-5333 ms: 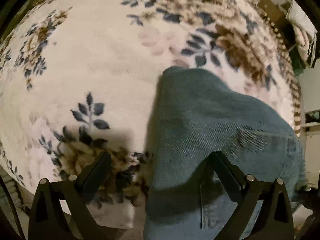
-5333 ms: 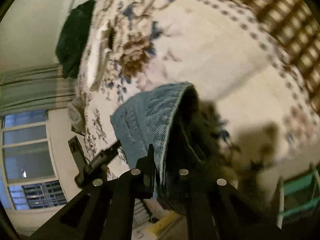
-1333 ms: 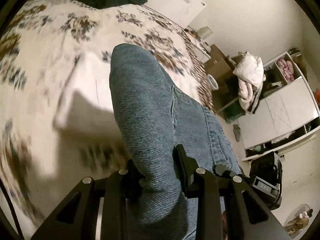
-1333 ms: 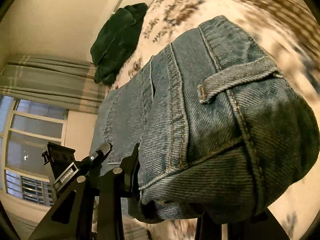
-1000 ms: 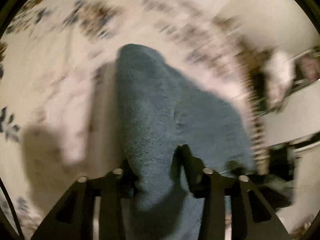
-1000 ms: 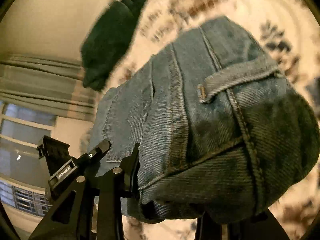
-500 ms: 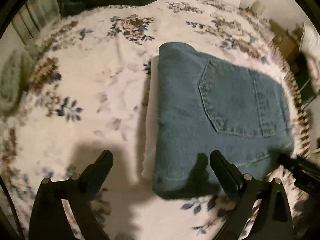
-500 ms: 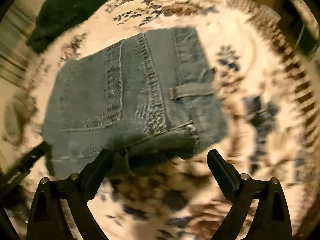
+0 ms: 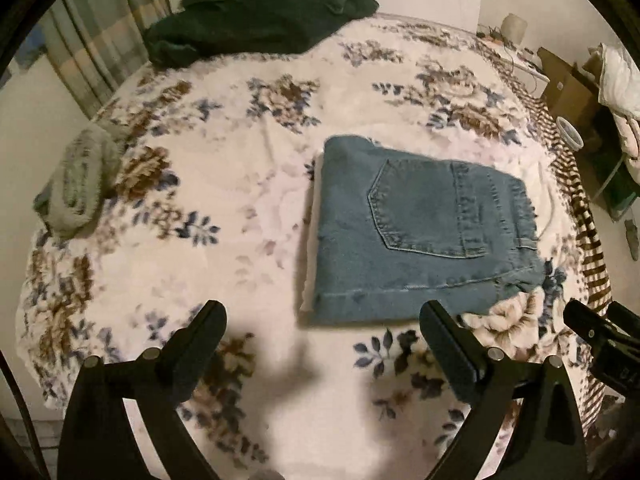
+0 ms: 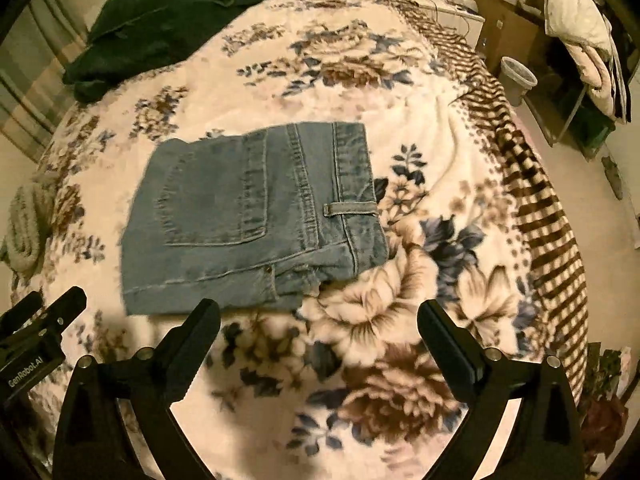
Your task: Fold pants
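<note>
The blue jeans (image 9: 416, 232) lie folded into a compact rectangle on the floral bedspread (image 9: 224, 184), back pocket up, resting on a white folded cloth (image 9: 310, 216) that shows along their left edge. They also show in the right wrist view (image 10: 256, 216). My left gripper (image 9: 320, 328) is open and empty, held above the bed just in front of the jeans. My right gripper (image 10: 318, 320) is open and empty, also in front of the jeans, a little to their right. The other gripper's body shows at each view's edge.
A dark green garment (image 9: 256, 12) lies at the bed's far end. A grey-green knit item (image 9: 80, 184) sits at the left edge. The bed's striped border (image 10: 536, 184) runs along the right, with boxes, a bucket (image 10: 518, 76) and hanging bedding beyond.
Both grippers held the jeans a second ago, set them down on the white cloth and opened. Since half a second ago both have drawn back, away from the jeans.
</note>
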A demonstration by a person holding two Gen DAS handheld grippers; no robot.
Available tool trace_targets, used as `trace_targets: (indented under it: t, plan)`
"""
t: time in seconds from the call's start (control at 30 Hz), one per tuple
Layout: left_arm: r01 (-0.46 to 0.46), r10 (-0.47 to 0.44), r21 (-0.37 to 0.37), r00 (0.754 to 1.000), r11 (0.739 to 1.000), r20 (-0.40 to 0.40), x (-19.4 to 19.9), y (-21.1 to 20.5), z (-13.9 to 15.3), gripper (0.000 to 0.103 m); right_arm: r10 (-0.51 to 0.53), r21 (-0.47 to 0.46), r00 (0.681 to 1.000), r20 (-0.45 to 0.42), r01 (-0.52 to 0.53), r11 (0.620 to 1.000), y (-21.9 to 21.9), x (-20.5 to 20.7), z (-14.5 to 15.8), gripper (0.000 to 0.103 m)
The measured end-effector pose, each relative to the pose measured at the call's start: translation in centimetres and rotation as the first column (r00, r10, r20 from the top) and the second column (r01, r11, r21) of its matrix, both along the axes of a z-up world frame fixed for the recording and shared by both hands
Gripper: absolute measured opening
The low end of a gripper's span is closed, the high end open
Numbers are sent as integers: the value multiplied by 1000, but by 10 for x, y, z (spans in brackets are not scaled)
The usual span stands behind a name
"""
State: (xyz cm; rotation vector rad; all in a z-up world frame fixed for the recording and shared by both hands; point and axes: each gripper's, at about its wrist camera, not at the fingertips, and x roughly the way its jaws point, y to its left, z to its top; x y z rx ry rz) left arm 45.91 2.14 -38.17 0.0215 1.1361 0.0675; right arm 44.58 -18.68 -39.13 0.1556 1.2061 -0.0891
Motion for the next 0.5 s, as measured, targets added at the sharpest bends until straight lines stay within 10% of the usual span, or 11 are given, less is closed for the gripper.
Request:
trace_targets:
  t: [0.5]
  plan:
    - [-8,9,-4,988,1000,154,-149,-18,170,99,74,-41,986,152,-69,997,-3,-154,185,100]
